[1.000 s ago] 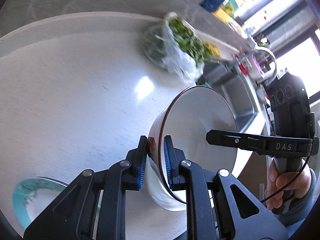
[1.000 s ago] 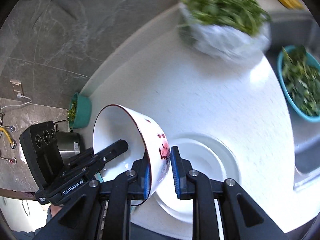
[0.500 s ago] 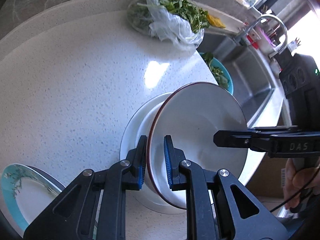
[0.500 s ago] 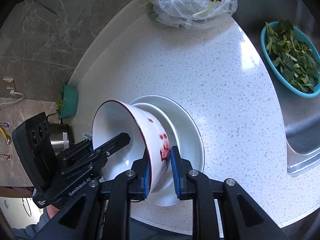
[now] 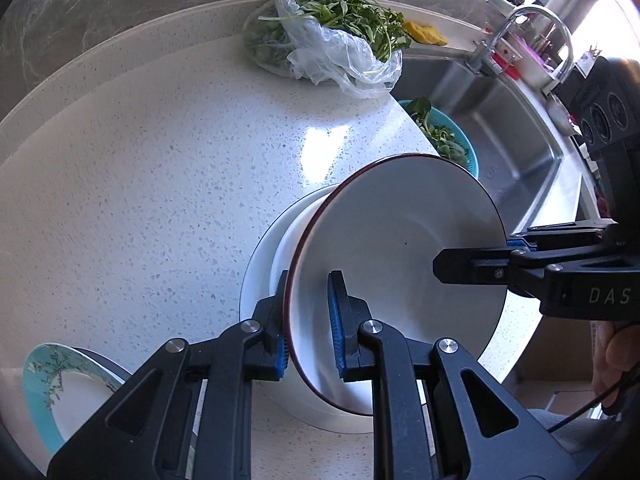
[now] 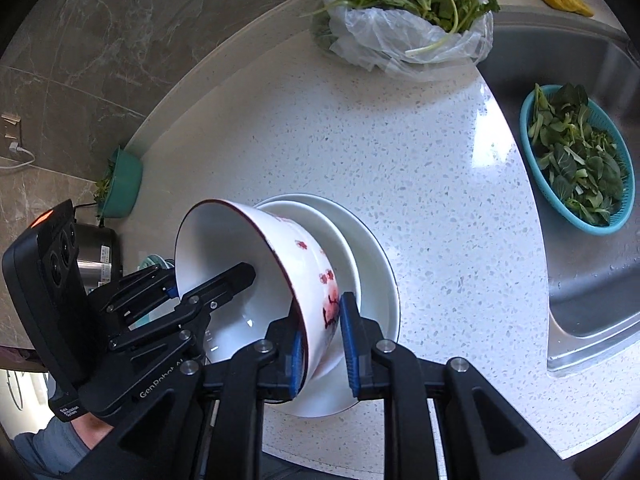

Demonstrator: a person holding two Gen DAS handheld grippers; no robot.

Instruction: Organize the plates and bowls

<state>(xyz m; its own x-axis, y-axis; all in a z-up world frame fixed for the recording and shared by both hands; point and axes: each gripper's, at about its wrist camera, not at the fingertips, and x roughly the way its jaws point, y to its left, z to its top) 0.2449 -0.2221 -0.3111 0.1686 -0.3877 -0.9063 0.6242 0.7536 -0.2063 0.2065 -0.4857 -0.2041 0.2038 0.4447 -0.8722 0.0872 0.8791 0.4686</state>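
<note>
A white bowl with a dark red rim and red flower pattern (image 5: pixel 400 248) (image 6: pixel 312 276) is held tilted by both grippers. My left gripper (image 5: pixel 308 320) is shut on its near rim. My right gripper (image 6: pixel 322 344) is shut on the opposite rim, and shows in the left wrist view (image 5: pixel 516 268). The bowl hangs just over a white plate stack (image 5: pixel 260 280) (image 6: pixel 376 276) on the speckled counter; whether it touches is unclear. A teal-rimmed plate (image 5: pixel 52 380) lies at the lower left.
A plastic bag of greens (image 5: pixel 328 36) (image 6: pixel 408 12) sits at the counter's back. A teal basket of leaves (image 6: pixel 576 160) (image 5: pixel 444 132) stands in the steel sink (image 6: pixel 592 280) on the right. A teal bowl (image 6: pixel 120 188) and a metal cooker (image 6: pixel 96 248) stand at the left.
Both grippers carried the bowl forward and down over the white plate stack. The bowl stays gripped on both rims.
</note>
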